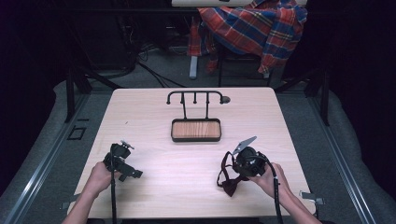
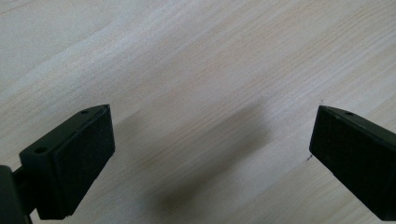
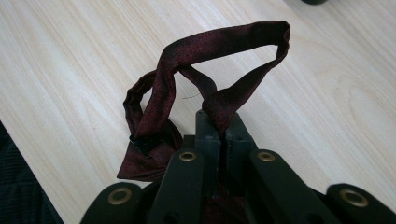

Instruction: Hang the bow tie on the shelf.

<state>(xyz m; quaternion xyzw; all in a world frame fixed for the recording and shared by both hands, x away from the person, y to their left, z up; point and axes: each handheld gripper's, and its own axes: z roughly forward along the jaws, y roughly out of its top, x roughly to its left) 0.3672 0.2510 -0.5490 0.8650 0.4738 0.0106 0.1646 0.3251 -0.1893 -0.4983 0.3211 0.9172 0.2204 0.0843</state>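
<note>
A dark red bow tie point(image 1: 228, 179) with a looped strap hangs at the table's front right. My right gripper point(image 1: 232, 169) is shut on its strap point(image 3: 224, 105); the bow point(image 3: 147, 156) droops to the left of the jaws and the loop arches above them. My left gripper point(image 1: 133, 172) is held low over the bare wood at the front left, open, with nothing between its fingers point(image 2: 74, 158). A black rack with hooks point(image 1: 196, 97) stands on a wood-lined tray point(image 1: 195, 130) at the table's middle back.
The light wooden table point(image 1: 154, 186) has bare wood between the two grippers and in front of the tray. A plaid cloth point(image 1: 254, 28) is draped over a chair behind the table. Dark floor and cables lie beyond the far edge.
</note>
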